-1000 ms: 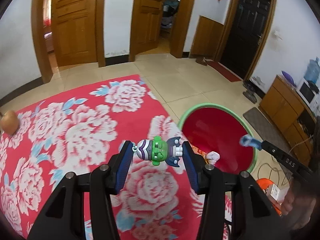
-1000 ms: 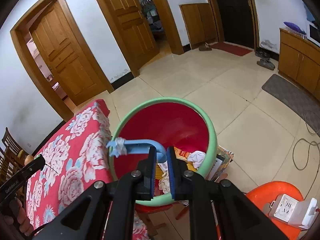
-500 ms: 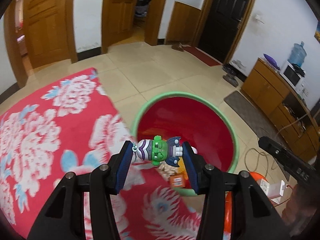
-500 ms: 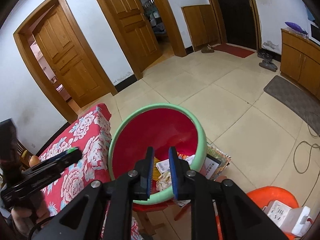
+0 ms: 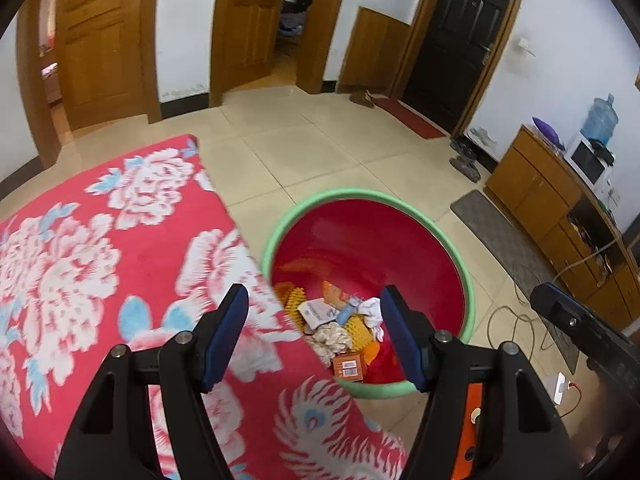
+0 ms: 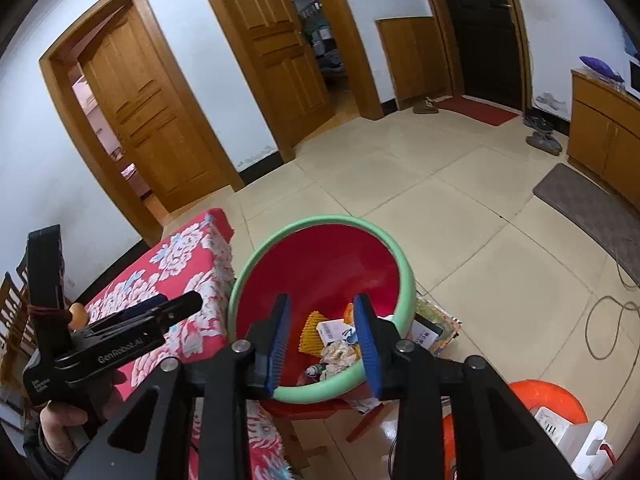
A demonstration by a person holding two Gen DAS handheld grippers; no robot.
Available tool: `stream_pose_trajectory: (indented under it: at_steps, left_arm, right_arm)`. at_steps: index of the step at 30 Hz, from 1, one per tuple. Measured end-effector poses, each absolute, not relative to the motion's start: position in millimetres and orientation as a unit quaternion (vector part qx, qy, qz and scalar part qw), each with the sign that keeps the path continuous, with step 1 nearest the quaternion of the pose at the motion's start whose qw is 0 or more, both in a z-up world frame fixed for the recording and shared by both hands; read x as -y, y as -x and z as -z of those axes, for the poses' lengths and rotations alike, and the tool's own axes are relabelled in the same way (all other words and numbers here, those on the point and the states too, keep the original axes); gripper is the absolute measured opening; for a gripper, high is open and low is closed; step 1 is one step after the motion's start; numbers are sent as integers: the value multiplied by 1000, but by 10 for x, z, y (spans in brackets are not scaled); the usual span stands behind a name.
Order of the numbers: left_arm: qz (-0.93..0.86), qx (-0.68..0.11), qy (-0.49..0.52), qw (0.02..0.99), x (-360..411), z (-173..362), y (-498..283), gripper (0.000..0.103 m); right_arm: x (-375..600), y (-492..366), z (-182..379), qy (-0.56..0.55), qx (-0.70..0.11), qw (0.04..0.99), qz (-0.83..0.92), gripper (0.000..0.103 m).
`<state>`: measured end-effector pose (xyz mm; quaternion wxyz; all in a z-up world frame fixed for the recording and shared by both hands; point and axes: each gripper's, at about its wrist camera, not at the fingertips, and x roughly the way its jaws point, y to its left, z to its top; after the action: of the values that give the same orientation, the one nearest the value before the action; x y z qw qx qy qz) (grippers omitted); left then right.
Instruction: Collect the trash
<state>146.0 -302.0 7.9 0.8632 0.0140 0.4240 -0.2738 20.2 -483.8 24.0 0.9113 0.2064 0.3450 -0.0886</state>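
Both claws spread wide and gripping nothing: left claw (image 5: 314, 334) and right claw (image 6: 322, 344) above the bin (image 5: 460, 256). Trash (image 5: 340, 328) heaped inside at 6 o'clock. Possibly one orange item (image 6: 77, 314) left on the desk (image 5: 120, 248) at 9 o'clock.

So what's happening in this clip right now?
A person is clearing trash into a red basin with a green rim beside a table with a floral cloth. Both tools hover above it: the left hand-held gripper and the right hand-held gripper are open and hold nothing. The basin holds a pile of wrappers and paper; in the right wrist view a small green-and-white item lies near its front edge.
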Motion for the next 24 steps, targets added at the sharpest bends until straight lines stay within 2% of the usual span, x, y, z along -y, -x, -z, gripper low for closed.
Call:
stream_pose_trajectory:
  at_steps: [3, 19, 22, 24]
  left_arm:
    - [257, -421, -2, 870, 2802, -171, -1405, 68]
    - [169, -397, 35, 901, 1635, -463, -964, 69]
    - [161, -389, 41, 906, 1452, -527, -822, 76]
    - [155, -381, 43, 911, 1348, -569, -727, 77]
  right_arm:
    - [4727, -215, -303, -192, -344, 915, 84, 46]
    - [3826, -2, -696, -160, -321, 934, 8, 56]
    - [3680, 85, -761, -154, -318, 935, 0, 59]
    - [3588, 142, -810, -147, -314, 938, -1, 64]
